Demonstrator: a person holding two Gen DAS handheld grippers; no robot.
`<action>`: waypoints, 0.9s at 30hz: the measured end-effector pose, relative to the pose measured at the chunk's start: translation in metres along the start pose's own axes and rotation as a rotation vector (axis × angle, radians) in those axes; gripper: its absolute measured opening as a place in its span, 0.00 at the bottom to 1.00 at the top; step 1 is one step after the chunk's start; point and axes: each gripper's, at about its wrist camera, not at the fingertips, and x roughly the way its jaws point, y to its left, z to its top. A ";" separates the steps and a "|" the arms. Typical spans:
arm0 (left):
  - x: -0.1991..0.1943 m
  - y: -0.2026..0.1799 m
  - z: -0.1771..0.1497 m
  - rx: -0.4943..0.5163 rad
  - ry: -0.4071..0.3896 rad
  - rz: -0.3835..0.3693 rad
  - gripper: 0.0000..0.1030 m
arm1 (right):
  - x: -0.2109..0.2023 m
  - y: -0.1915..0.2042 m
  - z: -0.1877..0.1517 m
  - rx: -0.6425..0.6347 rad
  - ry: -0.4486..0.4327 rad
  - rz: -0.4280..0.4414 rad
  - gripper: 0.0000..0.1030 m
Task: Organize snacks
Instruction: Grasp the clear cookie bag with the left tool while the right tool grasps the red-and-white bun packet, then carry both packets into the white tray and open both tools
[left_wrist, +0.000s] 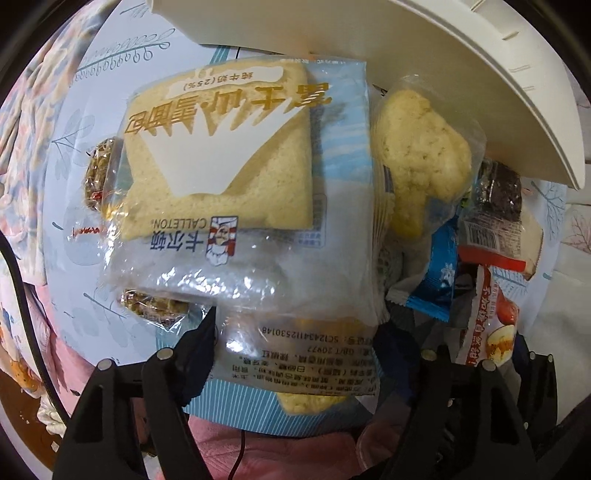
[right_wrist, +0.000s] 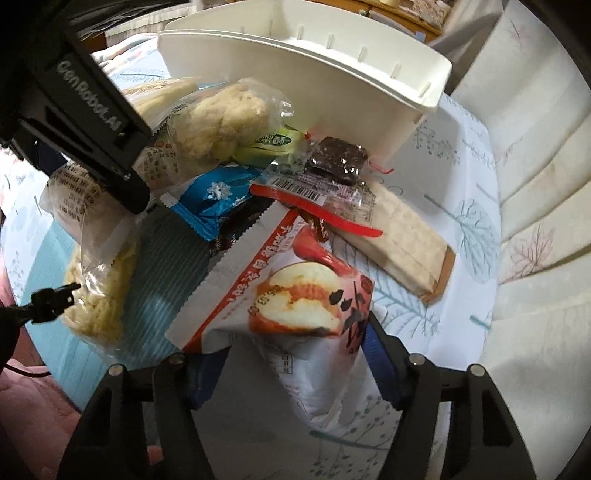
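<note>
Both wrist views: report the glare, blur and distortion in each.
Left wrist view: glare streaks whiten the clear wrap of the Calleton bread packet near its lower edge; strong fisheye bending curves the white bin rim; dark vignette in the corners. Right wrist view: the red-and-white snack pouch looks soft, the barcode wrapper sharper; the left gripper looms dark.

Snacks before bin (touching)

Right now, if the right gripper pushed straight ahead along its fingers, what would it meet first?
The right gripper already has the red-and-white snack bag between its fingers, so that comes first. Beyond it probably the barcode packet, though depth is unclear.
</note>
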 end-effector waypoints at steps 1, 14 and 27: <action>-0.001 0.002 -0.001 0.006 0.002 0.003 0.73 | 0.002 -0.002 0.001 0.015 0.006 0.007 0.66; -0.058 0.044 -0.038 0.189 0.036 -0.098 0.73 | -0.030 -0.007 0.013 0.333 0.102 0.015 0.66; -0.154 0.069 -0.037 0.339 -0.135 -0.191 0.73 | -0.104 -0.004 0.027 0.642 -0.005 0.050 0.66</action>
